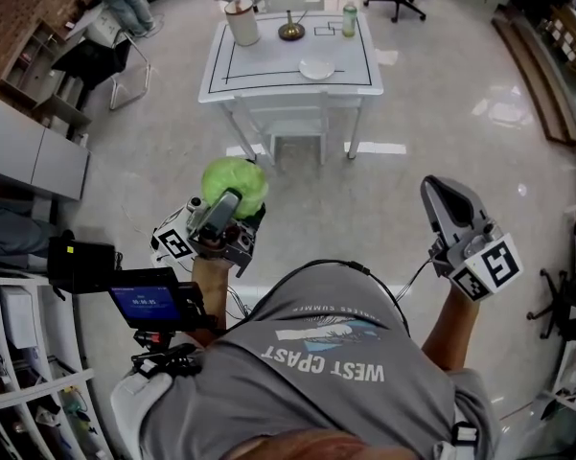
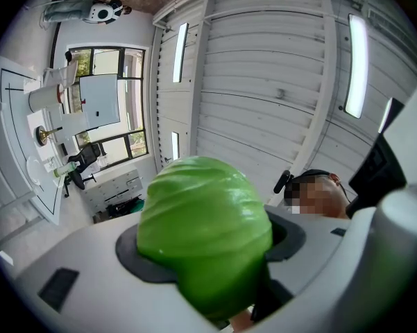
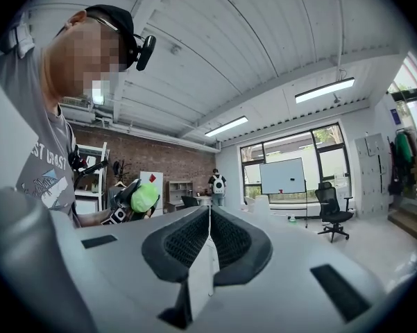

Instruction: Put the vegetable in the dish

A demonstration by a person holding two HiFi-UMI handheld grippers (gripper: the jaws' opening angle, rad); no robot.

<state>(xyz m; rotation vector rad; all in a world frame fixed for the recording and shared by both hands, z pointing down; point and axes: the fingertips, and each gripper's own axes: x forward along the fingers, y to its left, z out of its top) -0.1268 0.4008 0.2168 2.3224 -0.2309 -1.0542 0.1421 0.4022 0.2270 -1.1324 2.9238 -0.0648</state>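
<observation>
We see the vegetable, a round green cabbage head, clamped between the jaws of our left tongs. The jaws stand fairly wide and press on its two flanks, and the head bulges out past their tips. It hangs in the air over the pale floor, in front of our chest and to our left. Our right tongs are off to the other side, well apart from the vegetable, with their ribbed pads meeting and nothing between them. Farther ahead stands the white worktop, and the dish, a small white plate, lies bare near its front edge, well apart from both tongs.
</observation>
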